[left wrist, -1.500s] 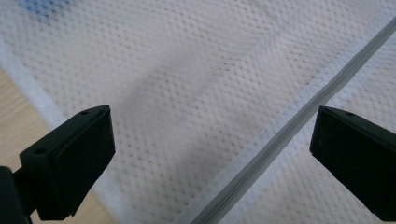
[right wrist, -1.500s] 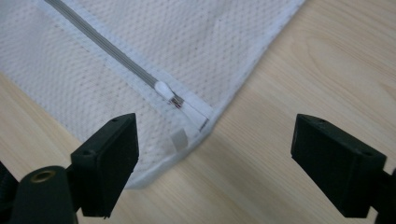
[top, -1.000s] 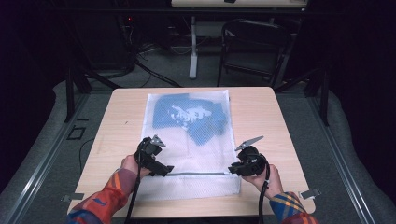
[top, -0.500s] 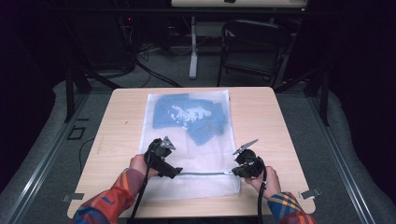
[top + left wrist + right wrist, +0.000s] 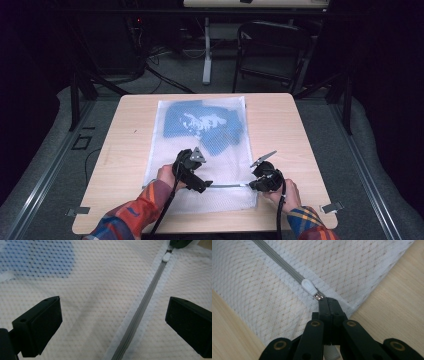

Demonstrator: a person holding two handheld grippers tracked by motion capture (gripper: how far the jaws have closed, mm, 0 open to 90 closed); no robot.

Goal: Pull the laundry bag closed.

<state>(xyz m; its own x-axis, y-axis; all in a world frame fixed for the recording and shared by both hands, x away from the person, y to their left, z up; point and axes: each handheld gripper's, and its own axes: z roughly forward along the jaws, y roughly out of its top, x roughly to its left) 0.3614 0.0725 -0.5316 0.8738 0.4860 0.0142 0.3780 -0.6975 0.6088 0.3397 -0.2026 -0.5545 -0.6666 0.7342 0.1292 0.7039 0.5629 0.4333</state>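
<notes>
A white mesh bag [image 5: 225, 160] with a blue garment [image 5: 200, 122] inside lies flat on the wooden table [image 5: 130, 150]. A grey zipper [image 5: 227, 185] runs across the bag near its front edge. My right gripper [image 5: 251, 186] sits at the zipper's right end, shut on the pull just behind the white slider [image 5: 309, 287]. My left gripper [image 5: 202, 186] hovers low over the bag's middle, open. Its jaws straddle the mesh, and the zipper [image 5: 142, 307] passes between them, closer to the right-hand jaw. The slider [image 5: 166, 256] and the right gripper's tip lie ahead.
Bare table wood flanks the bag on both sides [image 5: 392, 295]. Beyond the table's far edge stand a black chair [image 5: 272, 50] and a white table leg [image 5: 206, 55], with cables on the dark floor.
My left gripper has slid rightwards along the zipper, from the bag's left part to its middle. The right gripper has sunk a little and stays at the zipper's right end.
</notes>
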